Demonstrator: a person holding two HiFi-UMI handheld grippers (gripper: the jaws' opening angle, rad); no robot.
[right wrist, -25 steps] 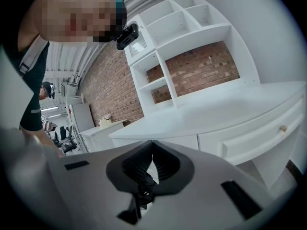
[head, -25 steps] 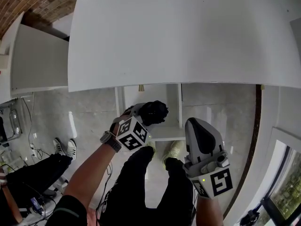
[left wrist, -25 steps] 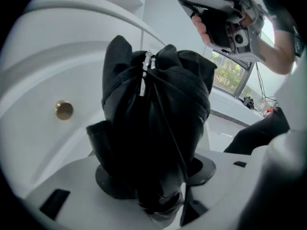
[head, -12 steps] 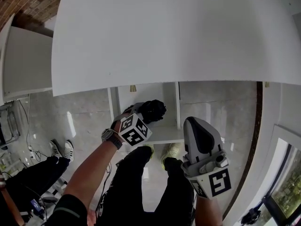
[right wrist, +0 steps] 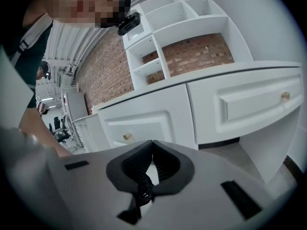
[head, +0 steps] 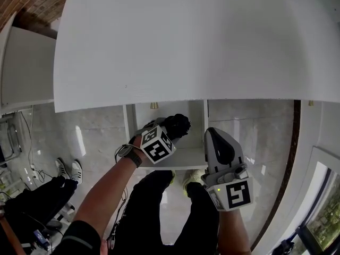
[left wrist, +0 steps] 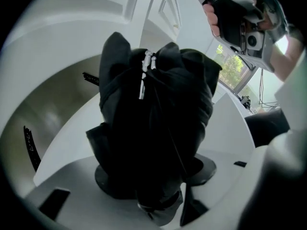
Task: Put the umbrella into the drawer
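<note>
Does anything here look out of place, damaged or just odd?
Only mildly: the folded black umbrella clamped in the left gripper looks rumpled, its fabric bulging loosely with white rib tips poking out. Nothing else stands out.

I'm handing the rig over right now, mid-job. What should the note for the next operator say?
Grippers: the left gripper is shut on the black folded fabric umbrella, held in front of the white tabletop. The right gripper is shut and empty, facing the cabinet front.
Drawer: the white drawer front with its gold knob is closed.
Done: umbrella picked up.
Left: open the drawer, probably with the right gripper, put the umbrella inside and release it.
</note>
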